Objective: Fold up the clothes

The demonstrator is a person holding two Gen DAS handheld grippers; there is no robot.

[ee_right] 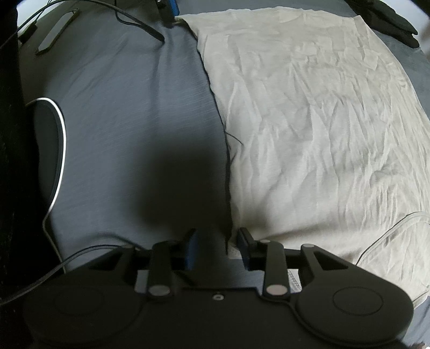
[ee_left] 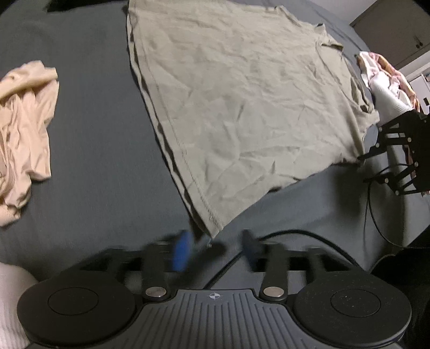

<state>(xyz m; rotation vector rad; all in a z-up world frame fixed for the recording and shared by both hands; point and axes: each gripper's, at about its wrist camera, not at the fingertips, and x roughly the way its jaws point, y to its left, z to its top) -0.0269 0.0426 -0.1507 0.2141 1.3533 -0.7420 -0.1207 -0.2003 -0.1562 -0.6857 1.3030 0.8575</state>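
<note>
We are looking along the left hand-held gripper (ee_left: 213,251), whose blue-padded fingers are standing well apart, blurred, with the near hem corner of the olive T-shirt (ee_left: 242,107) lying just in front of the gap; we cannot tell whether a pad is touching the cloth, and nothing is clamped. The T-shirt is lying spread flat and creased on the dark grey bed sheet (ee_left: 94,134), running away from us toward the far right. A crumpled peach garment (ee_left: 25,128) is sitting on the sheet to the left, well apart from the shirt, and a heap of pink and white clothes (ee_left: 387,80) is lying beyond the shirt's far right end.

The right hand-held gripper (ee_right: 217,248) is also spread wide, its fingers straddling the shirt's folded side edge by the collar (ee_right: 389,239); the edge is running between the pads without being pinched. From that side the T-shirt (ee_right: 309,120) is covering the right half of the sheet (ee_right: 134,107), with a black cable (ee_right: 139,24) trailing at the far left.
</note>
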